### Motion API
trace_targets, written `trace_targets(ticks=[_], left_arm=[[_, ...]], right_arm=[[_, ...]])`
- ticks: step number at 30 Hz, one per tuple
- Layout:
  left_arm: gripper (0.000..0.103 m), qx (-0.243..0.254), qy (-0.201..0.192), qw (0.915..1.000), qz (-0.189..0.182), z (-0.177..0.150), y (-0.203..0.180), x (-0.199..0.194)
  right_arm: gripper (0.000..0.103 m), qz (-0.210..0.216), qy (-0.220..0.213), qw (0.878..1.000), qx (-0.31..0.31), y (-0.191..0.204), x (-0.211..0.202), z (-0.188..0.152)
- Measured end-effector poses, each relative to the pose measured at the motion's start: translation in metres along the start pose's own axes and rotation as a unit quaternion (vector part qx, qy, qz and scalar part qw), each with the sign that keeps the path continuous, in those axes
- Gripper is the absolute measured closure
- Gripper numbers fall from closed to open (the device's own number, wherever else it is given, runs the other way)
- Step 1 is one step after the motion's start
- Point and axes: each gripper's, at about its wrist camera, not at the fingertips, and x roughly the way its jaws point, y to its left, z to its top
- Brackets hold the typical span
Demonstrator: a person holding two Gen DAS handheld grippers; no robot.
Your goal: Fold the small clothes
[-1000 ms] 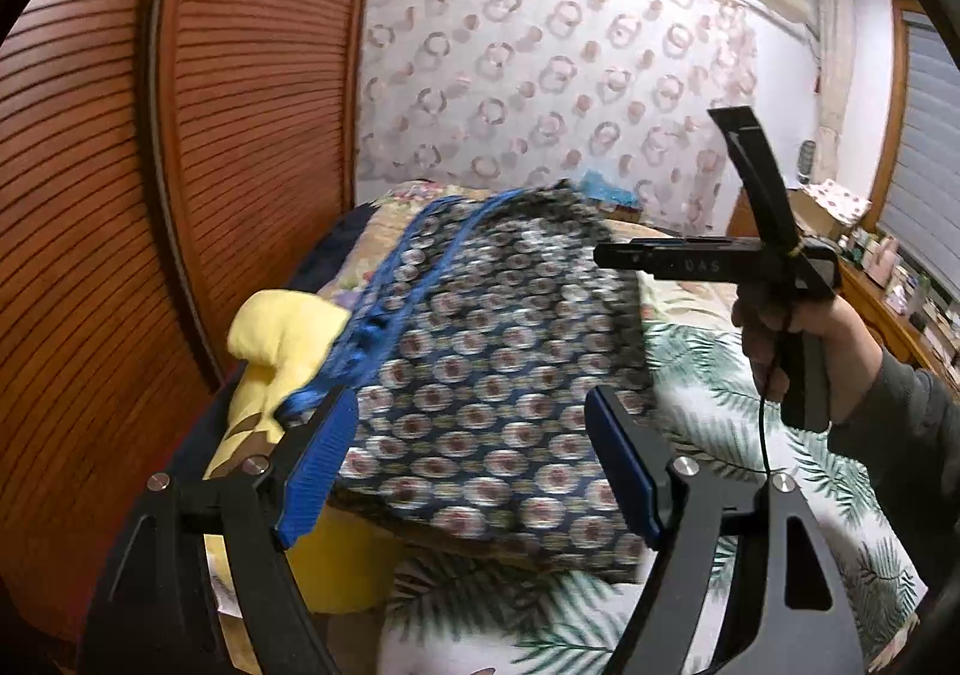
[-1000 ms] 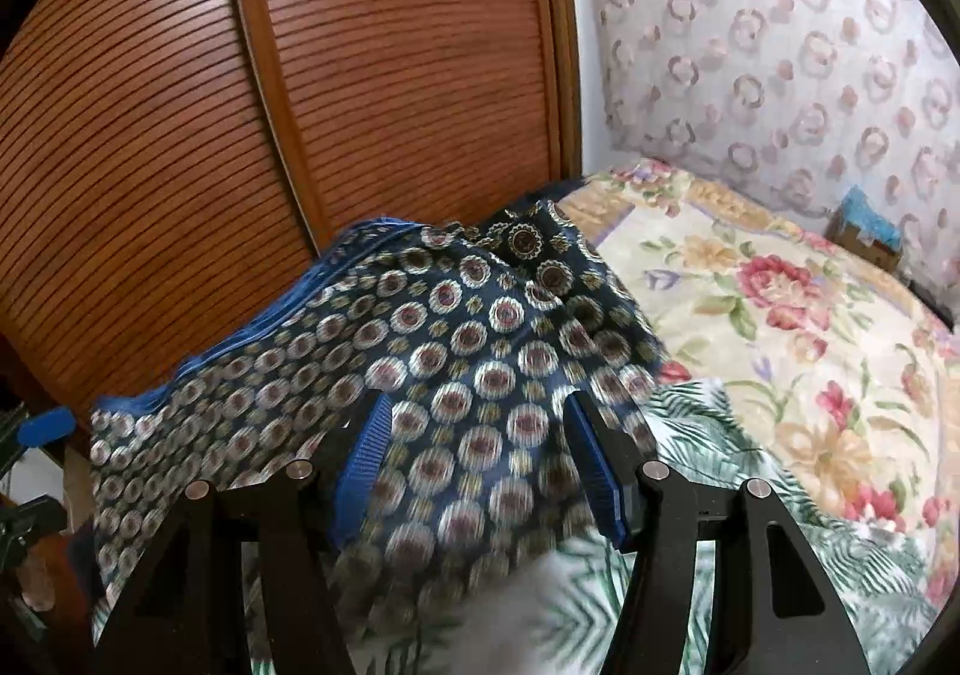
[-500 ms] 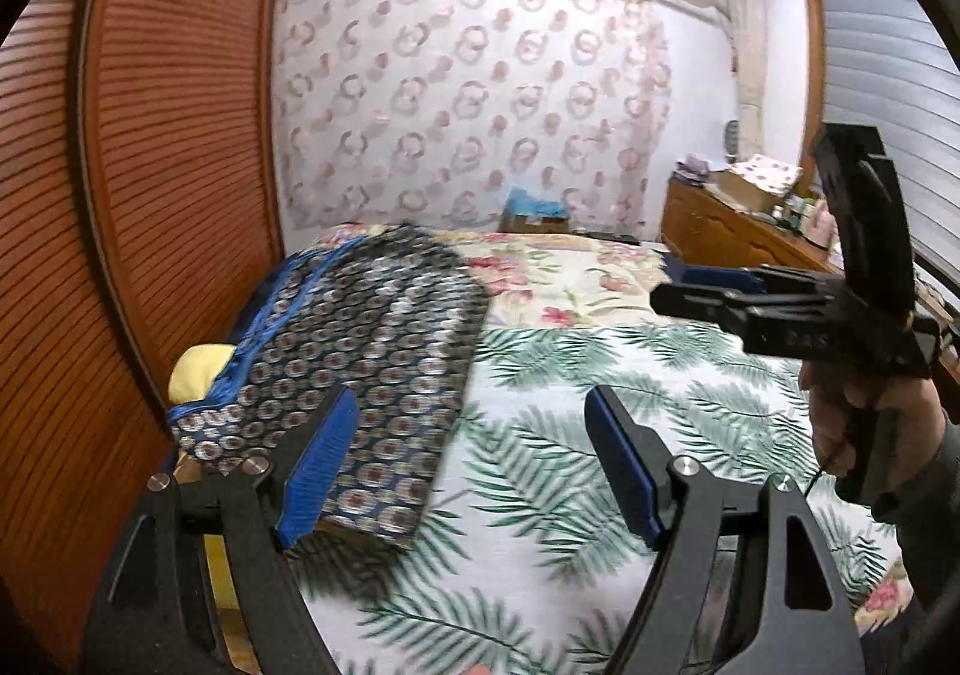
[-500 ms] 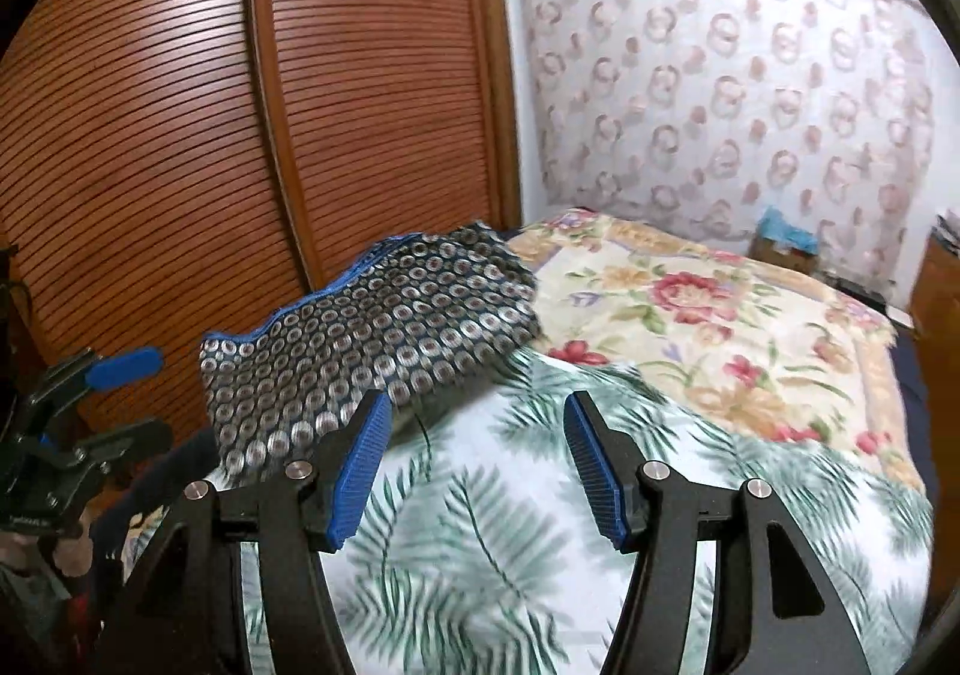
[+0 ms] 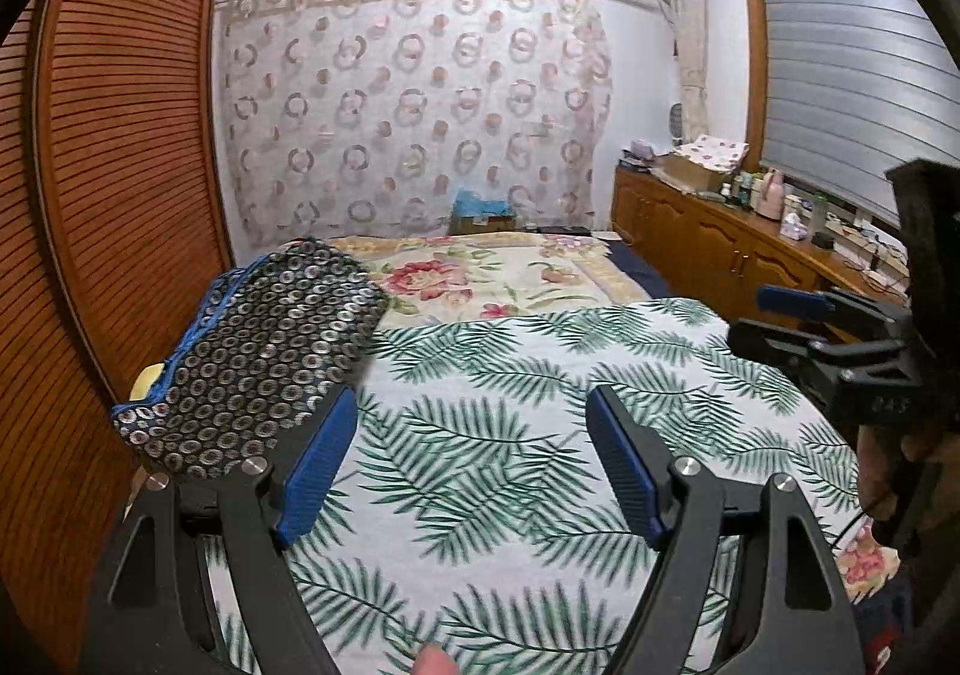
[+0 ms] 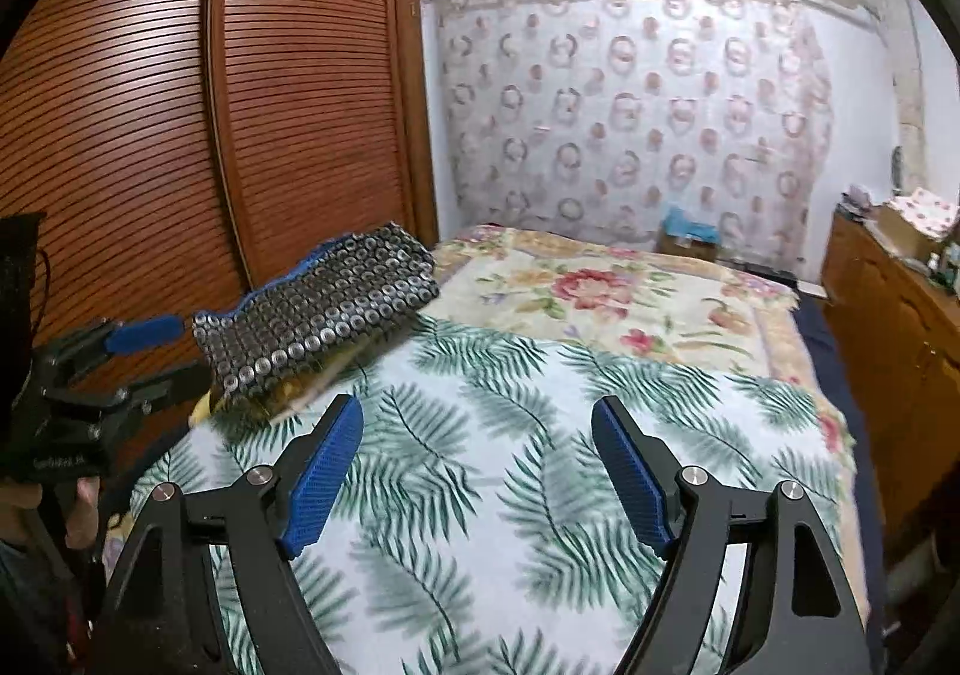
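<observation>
1. Right now my left gripper (image 5: 468, 459) stands wide apart with nothing between its blue pads (image 5: 315, 474); it hovers over the palm-leaf sheet (image 5: 540, 411) and touches nothing.
2. My right gripper (image 6: 477, 465) is empty too, and its jaws are opening as it hangs above the same sheet.
3. Ahead and to the left of both grippers lies the folded garment (image 5: 258, 351), dark with a pattern of small rings and a blue edge, at the bed's left side by the slatted wooden wardrobe (image 6: 180, 105).
4. Under the garment a yellow cloth (image 5: 147, 378) peeks out; most of it is hidden, so I cannot tell what it is.
5. Beyond the grippers a floral blanket (image 6: 600, 291) covers the far half of the bed, ending at a ring-patterned curtain (image 5: 414, 111).
6. Off to the right a wooden cabinet (image 5: 708, 249) carries bottles and boxes too small to identify.
7. From the left camera, the right gripper shows at the right edge, partly cut off, with a hand (image 5: 888, 471) under it.
8. At the bottom edge of the left view a fingertip (image 5: 433, 662) is barely in frame.
</observation>
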Motion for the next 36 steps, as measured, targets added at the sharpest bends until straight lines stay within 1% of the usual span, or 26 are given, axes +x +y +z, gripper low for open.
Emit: trace_targets(ticks=[2, 6, 8, 10, 12, 17, 22, 30, 36], left_arm=[[0.024, 0.003, -0.001, 1.0, -0.001, 0.0, -0.008, -0.003], [0.024, 0.004, -0.004, 0.9999, -0.013, 0.002, -0.022, -0.01], [0.024, 0.002, -0.005, 0.9999, -0.012, 0.005, -0.028, -0.012], [0.024, 0.001, -0.009, 0.9998, -0.018, 0.007, -0.033, -0.015], [0.024, -0.001, -0.012, 0.9997, -0.021, 0.007, -0.037, -0.017], [0.024, 0.002, -0.016, 0.9997, -0.017, 0.01, -0.043, -0.018], [0.024, 0.001, -0.027, 0.9996, -0.001, 0.013, -0.048, -0.02], [0.023, -0.005, -0.03, 0.9995, 0.005, 0.014, -0.045, -0.019], [0.023, -0.005, -0.028, 0.9996, 0.003, 0.011, -0.046, -0.018]], right_arm=[[0.023, -0.016, -0.011, 1.0, 0.008, 0.0, -0.027, -0.007], [0.022, -0.033, -0.029, 0.999, 0.02, 0.0, -0.062, -0.014], [0.019, -0.044, -0.038, 0.998, 0.03, -0.002, -0.079, -0.016], [0.009, -0.046, -0.043, 0.997, 0.04, -0.004, -0.092, -0.019], [0.008, -0.057, -0.043, 0.996, 0.046, -0.008, -0.102, -0.021], [0.007, -0.075, -0.049, 0.994, 0.056, -0.009, -0.102, -0.027], [0.007, -0.096, -0.061, 0.992, 0.062, -0.005, -0.107, -0.031], [0.007, -0.103, -0.068, 0.991, 0.053, 0.006, -0.107, -0.04], [0.007, -0.105, -0.07, 0.991, 0.055, 0.004, -0.104, -0.042]])
